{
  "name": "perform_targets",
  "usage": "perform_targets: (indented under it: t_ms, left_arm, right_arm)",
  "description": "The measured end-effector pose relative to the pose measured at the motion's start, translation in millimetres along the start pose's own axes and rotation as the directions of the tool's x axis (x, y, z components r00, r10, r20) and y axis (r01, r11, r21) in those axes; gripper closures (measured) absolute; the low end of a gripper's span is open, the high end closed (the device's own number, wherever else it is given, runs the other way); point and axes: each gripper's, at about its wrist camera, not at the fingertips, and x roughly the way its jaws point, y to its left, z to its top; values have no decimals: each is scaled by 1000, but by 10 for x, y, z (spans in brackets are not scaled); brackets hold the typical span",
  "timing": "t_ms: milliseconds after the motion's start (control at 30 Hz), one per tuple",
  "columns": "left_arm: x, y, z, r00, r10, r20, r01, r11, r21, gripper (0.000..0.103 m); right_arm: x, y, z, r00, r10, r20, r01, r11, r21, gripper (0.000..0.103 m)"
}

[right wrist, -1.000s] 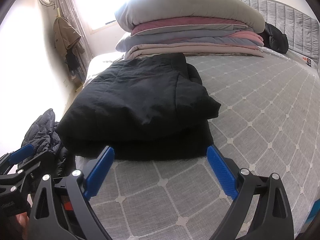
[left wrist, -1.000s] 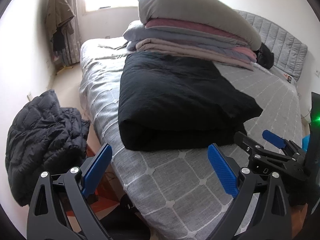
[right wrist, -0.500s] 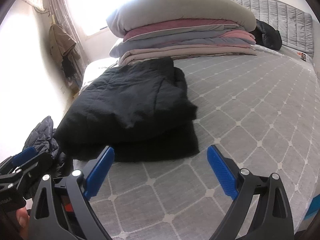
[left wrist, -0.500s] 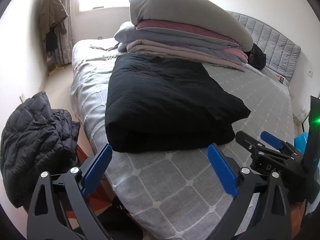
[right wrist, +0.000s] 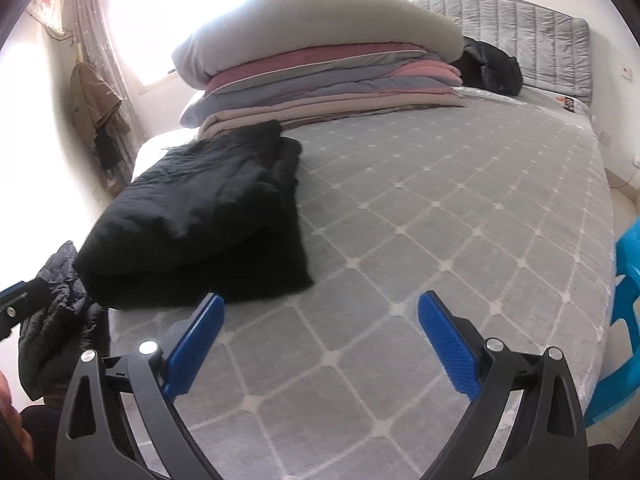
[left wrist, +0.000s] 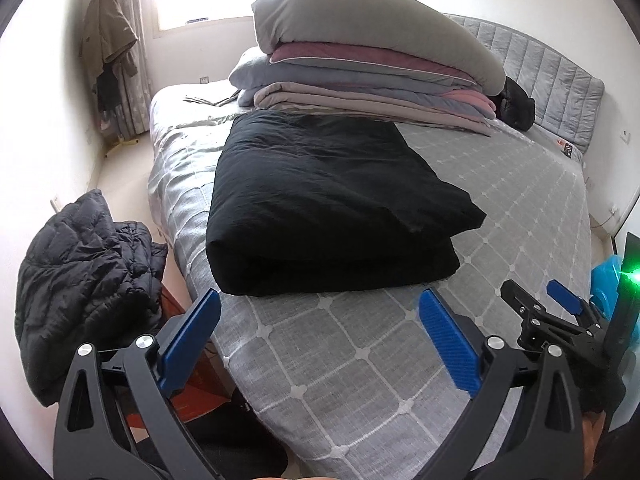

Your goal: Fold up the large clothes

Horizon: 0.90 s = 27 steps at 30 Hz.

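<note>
Your left gripper (left wrist: 318, 336) and right gripper (right wrist: 320, 338) both hung released, jaws wide, gripping nothing, just short of the bed (left wrist: 360, 344). The black garment (left wrist: 320, 204) lay folded near the bed's near-left edge, its upper layer skewed — I'd judge squaring that loose corner was the step, best done by pinching both layers low. The left view alone showed the down jacket (left wrist: 80, 280) on the floor; the right view alone showed a blue stool (right wrist: 624, 304).

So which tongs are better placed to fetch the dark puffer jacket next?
Left, probably. The left tongs hang open at the bed's corner, nearest the puffer jacket. The right tongs face bare bedspread.
</note>
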Motion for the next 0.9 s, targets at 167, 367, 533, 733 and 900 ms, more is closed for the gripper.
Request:
perform_targets:
  t_ms: [167, 367, 533, 733, 900]
  left_arm:
    - [-81, -129, -34, 1000, 3, 7, -3, 1000, 24, 7]
    - [-8, -292, -135, 999, -15, -30, 16, 999, 40, 7]
    - [206, -442, -267, 997, -9, -77, 13, 999, 45, 7]
    - [460, -653, -429, 993, -8, -120, 15, 998, 55, 7]
    - [540, -732, -484, 991, -22, -130, 29, 998, 54, 7]
  right_arm:
    - [-46, -155, -58, 1000, -28, 1, 28, 999, 24, 9]
    - [-84, -286, -130, 998, -67, 4, 67, 997, 37, 8]
    - [-65, -366, -163, 995, -96, 3, 96, 995, 40, 7]
    - [16, -427, -210, 993, -117, -18, 117, 992, 36, 7]
    - [107, -469, -243, 993, -110, -45, 113, 992, 50, 7]
